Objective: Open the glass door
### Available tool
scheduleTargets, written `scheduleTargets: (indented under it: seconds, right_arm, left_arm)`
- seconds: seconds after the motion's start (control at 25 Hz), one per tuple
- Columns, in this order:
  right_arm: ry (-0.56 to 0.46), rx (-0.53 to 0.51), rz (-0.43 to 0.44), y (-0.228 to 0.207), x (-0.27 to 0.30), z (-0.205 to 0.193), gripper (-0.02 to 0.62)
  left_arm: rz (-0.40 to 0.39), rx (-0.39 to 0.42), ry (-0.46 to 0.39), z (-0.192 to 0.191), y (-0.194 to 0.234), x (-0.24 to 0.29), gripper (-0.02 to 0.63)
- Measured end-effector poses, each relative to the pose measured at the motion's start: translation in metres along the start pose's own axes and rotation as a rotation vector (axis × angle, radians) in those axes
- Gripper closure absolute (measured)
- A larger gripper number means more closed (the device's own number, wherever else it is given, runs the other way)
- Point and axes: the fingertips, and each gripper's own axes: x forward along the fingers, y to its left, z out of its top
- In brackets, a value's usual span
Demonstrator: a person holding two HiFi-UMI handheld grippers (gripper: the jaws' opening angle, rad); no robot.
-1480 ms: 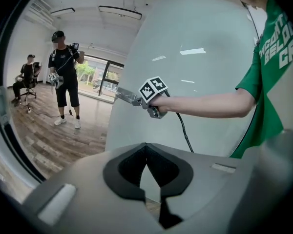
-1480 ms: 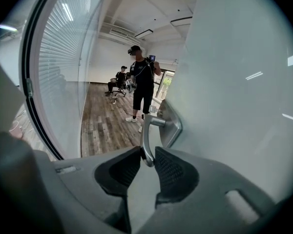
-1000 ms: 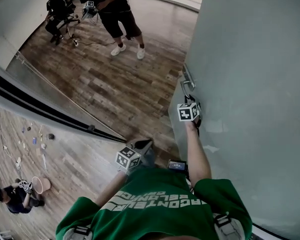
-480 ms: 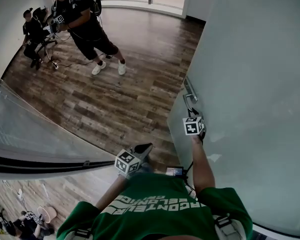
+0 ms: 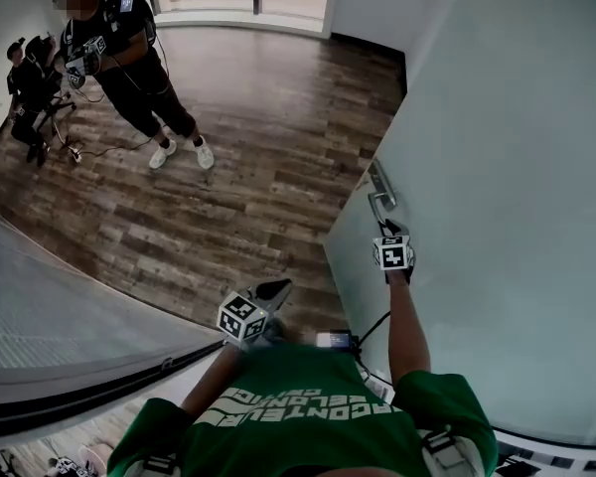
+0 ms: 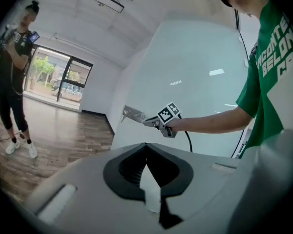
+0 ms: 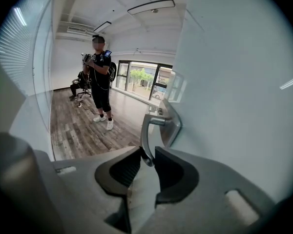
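The frosted glass door point(image 5: 497, 217) fills the right of the head view and stands swung open over the wood floor. Its metal lever handle point(image 5: 380, 189) sits on a plate near the door's edge. My right gripper point(image 5: 389, 232) is shut on the end of that handle point(image 7: 147, 135), the lever pinched between the dark pads point(image 7: 132, 165) in the right gripper view. My left gripper point(image 5: 278, 288) hangs in front of my chest, away from the door, its jaws shut with nothing between them. From the left gripper view, the right gripper point(image 6: 149, 122) shows at the handle point(image 6: 133, 113).
A person in black point(image 5: 119, 58) stands on the wood floor point(image 5: 238, 167) ahead left, holding grippers. A seated person point(image 5: 25, 78) is behind, with a cable on the floor. A curved glass panel point(image 5: 70, 316) runs along my left. Windows point(image 7: 141, 79) close the far end.
The door has swung further open with my right gripper still on the handle. The view has turned, so the standing person and the glass panel have shifted left and down.
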Motion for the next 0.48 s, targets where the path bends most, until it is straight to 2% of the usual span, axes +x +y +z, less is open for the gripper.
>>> scheduleTargets:
  seconds: [0.48]
  right_arm:
    - [0.035, 0.055, -0.078, -0.068, 0.01, -0.006, 0.52]
  left_arm:
    - [-0.01, -0.008, 0.015, 0.026, 0.023, 0.026, 0.592]
